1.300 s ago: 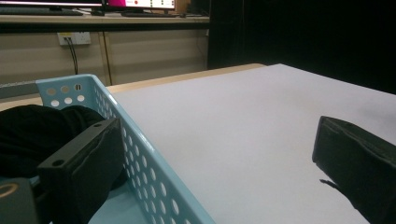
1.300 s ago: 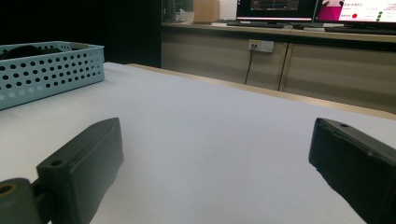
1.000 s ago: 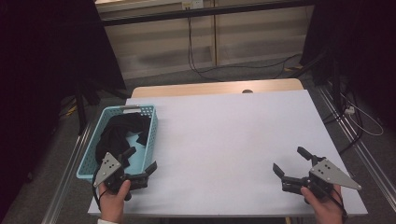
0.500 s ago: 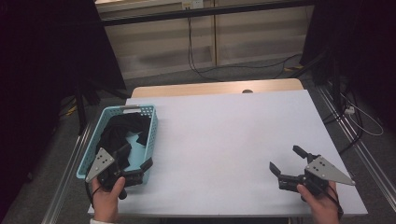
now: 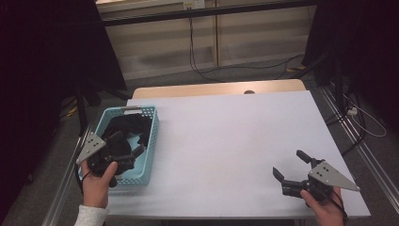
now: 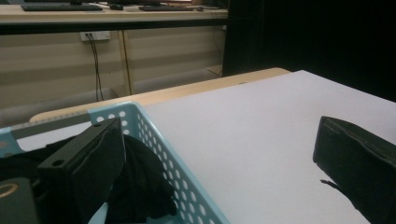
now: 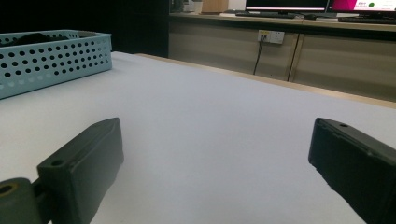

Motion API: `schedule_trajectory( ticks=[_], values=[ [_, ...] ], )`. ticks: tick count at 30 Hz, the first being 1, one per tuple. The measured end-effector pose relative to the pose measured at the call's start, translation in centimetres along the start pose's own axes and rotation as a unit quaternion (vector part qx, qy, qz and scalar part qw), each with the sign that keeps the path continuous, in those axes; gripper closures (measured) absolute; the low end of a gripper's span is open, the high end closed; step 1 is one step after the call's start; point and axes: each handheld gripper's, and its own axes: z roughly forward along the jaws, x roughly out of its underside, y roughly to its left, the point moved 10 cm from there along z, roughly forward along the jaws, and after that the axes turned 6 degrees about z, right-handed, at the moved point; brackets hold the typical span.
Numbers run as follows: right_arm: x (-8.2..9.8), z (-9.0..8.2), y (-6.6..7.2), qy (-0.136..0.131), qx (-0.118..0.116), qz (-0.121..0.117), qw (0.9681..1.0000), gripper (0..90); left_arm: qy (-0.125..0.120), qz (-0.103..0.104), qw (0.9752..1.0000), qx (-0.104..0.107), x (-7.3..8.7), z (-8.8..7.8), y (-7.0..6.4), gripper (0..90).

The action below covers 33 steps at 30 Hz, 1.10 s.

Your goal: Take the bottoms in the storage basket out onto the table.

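The left hand-held gripper (image 5: pixel 126 151), jaws apart, straddles the basket (image 5: pixel 151 136) wall at nine o'clock, reaching for the dark cloth (image 5: pixel 127 128); next, dip and close. The right hand-held gripper (image 5: pixel 292 170) waits open at five o'clock

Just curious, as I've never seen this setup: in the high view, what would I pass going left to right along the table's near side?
Left hand-held gripper → light blue basket → bare white tabletop → right hand-held gripper.

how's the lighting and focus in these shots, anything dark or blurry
High view: white table evenly lit, surroundings nearly black. Left gripper view: dark cloth in the blue basket lacks detail; near jaws soft. Right gripper view: near jaws blurred, table bright.
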Motion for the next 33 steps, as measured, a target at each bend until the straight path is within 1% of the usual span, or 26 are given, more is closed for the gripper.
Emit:
schedule_trajectory(
  ticks=[1, 5, 7, 9, 14, 16, 19, 20, 21, 22, 24, 25, 27, 28, 29, 30, 31, 33],
  values=[
    [0.1, -0.1, 0.0, 0.002, 0.0, -0.001, 1.0, 2.3, -0.005, -0.006, 1.0, 0.0, -0.4, 0.2, 0.3, 2.4],
    [0.2, -0.3, 0.0, 0.004, -0.001, -0.005, 1.0, 2.3, -0.002, -0.003, 1.0, 0.001, -0.5, 0.8, 0.7, 2.4],
    [0.2, -0.4, -0.1, 0.003, 0.0, -0.002, 1.0, 2.2, 0.001, -0.005, 1.0, -0.001, -0.5, 1.3, 0.9, 2.4],
    [0.2, -0.3, -0.1, 0.002, 0.0, 0.002, 1.0, 2.2, 0.001, -0.009, 1.0, 0.001, -0.5, 1.6, 1.1, 2.4],
    [0.4, -0.2, 0.0, 0.006, -0.003, -0.002, 1.0, 2.1, 0.009, -0.009, 0.9999, -0.001, -0.5, 2.4, 1.7, 2.4],
    [0.4, 0.0, -0.2, 0.008, 0.001, 0.001, 1.0, 2.1, 0.017, -0.007, 0.9998, -0.005, -0.5, 2.8, 2.2, 2.4],
    [0.4, 0.2, -0.3, 0.01, 0.002, 0.001, 0.9999, 2.1, 0.021, -0.005, 0.9998, -0.006, -0.6, 3.0, 2.5, 2.4],
    [0.4, 0.4, -0.2, 0.009, -0.002, 0.005, 0.9999, 2.1, 0.019, -0.004, 0.9998, -0.008, -0.8, 3.0, 2.8, 2.4],
    [0.4, 0.4, -0.2, 0.009, -0.002, 0.005, 0.9999, 2.1, 0.019, -0.004, 0.9998, -0.008, -0.8, 3.0, 2.8, 2.4],
    [0.4, 0.5, -0.2, 0.009, -0.002, 0.004, 0.9999, 2.1, 0.021, -0.001, 0.9997, -0.008, -0.8, 3.1, 3.0, 2.4],
    [0.4, 0.6, 0.1, 0.011, -0.004, -0.001, 0.9999, 2.1, 0.025, -0.003, 0.9996, -0.012, -0.9, 3.2, 3.3, 2.4],
    [0.4, 0.6, 0.1, 0.011, -0.004, -0.001, 0.9999, 2.1, 0.027, -0.001, 0.9996, -0.01, -0.9, 3.2, 3.4, 2.4],
    [0.5, 0.6, 0.2, 0.013, -0.007, -0.004, 0.9999, 2.1, 0.029, -0.005, 0.9995, -0.011, -0.9, 3.3, 3.7, 2.4],
    [0.5, 0.6, 0.3, 0.014, -0.008, -0.005, 0.9999, 2.1, 0.03, -0.001, 0.9995, -0.011, -0.9, 3.3, 3.9, 2.4],
    [0.5, 0.7, 0.4, 0.014, -0.009, -0.004, 0.9998, 2.1, 0.029, -0.006, 0.9995, -0.012, -0.9, 3.5, 4.1, 2.4],
    [0.5, 0.7, 0.4, 0.014, -0.009, -0.004, 0.9998, 2.1, 0.029, -0.006, 0.9995, -0.012, -0.9, 3.5, 4.1, 2.4],
    [0.5, 0.7, 0.4, 0.014, -0.009, -0.003, 0.9999, 2.1, 0.033, -0.01, 0.9993, -0.015, -0.8, 3.6, 4.4, 2.4],
    [0.5, 0.7, 0.4, 0.013, -0.009, -0.002, 0.9999, 2.1, 0.037, -0.008, 0.9992, -0.016, -0.7, 3.7, 4.7, 2.4]
  ],
)
